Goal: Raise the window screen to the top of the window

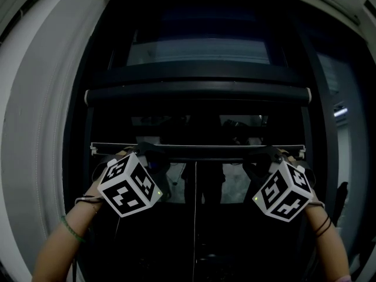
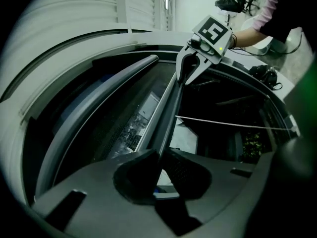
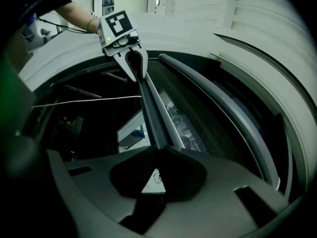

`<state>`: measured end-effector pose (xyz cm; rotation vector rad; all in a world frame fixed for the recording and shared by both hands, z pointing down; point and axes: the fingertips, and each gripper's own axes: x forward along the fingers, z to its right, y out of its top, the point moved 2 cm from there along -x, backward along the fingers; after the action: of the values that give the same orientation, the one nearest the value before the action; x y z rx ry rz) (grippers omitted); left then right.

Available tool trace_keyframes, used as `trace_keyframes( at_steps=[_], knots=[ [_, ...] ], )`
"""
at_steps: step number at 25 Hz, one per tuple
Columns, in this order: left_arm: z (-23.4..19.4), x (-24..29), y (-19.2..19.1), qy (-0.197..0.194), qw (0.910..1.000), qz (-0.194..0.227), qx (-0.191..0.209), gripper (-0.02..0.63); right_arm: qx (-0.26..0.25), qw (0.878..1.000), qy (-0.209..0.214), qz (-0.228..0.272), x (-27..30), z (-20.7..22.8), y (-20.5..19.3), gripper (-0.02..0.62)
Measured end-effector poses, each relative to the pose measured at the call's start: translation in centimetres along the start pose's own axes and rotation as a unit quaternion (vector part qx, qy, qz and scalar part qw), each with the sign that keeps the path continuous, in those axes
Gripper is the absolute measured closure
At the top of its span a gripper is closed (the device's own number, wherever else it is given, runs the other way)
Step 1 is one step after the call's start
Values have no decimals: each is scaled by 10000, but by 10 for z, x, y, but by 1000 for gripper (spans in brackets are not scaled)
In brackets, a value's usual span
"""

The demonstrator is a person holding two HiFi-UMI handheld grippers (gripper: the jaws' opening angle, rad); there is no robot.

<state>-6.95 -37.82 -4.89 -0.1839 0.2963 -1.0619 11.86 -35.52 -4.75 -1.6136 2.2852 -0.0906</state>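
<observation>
The window screen's dark bottom bar [image 1: 205,152] runs level across the dark window, about halfway up the opening. My left gripper [image 1: 150,153] is shut on the bar near its left end, and my right gripper [image 1: 268,155] is shut on it near the right end. In the left gripper view the jaws [image 2: 159,158] pinch the bar [image 2: 166,118], which leads away to the right gripper [image 2: 192,67]. From the right gripper view the jaws [image 3: 157,152] clamp the same bar [image 3: 151,113], with the left gripper [image 3: 131,59] at its far end.
A thicker dark rail [image 1: 197,93] crosses the window above the bar. A thin pale cord [image 2: 233,124] stretches across the opening just by the bar. The pale curved window frame [image 1: 41,110] closes in both sides. A black vertical mullion [image 1: 194,216] stands below.
</observation>
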Motion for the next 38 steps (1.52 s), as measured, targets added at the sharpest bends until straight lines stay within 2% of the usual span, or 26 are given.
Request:
trace_keyframes(
  at_steps=[2,6,11,13,15,17,22,27,32,35,38],
  knots=[
    [-1,-2,0,43,10000,48,5,552,6,10000,-24,70,-1,1,1,548],
    [-17,0,3,538,9983,132,165,554,-197,9992,-347,16,3,16,7,548],
    [-24,0,5,337,9992,208,-61,546,-136,9999,-1,47,3,22,10,548],
    [-23,-1,5,494,9984,255,65,546,-227,9995,-199,136,2,22,12,548],
    [-23,-2,4,837,9958,338,181,546,-304,9973,-623,261,3,20,13,548],
    [-23,-1,4,1091,9928,471,143,546,-354,9946,-922,323,3,20,10,548],
    [-35,2,7,1226,9908,576,61,546,-330,9935,-1032,359,6,33,11,546],
    [-54,6,13,1162,9918,528,-54,546,-30,9971,-675,363,12,53,16,540],
    [-71,9,17,1282,9900,565,-164,543,-60,9975,-641,285,19,69,21,538],
    [-74,8,19,1243,9900,608,-273,540,153,9983,-453,347,19,71,21,537],
    [-73,6,21,1459,9859,728,-377,538,317,9973,-566,353,16,72,21,535]
  ],
)
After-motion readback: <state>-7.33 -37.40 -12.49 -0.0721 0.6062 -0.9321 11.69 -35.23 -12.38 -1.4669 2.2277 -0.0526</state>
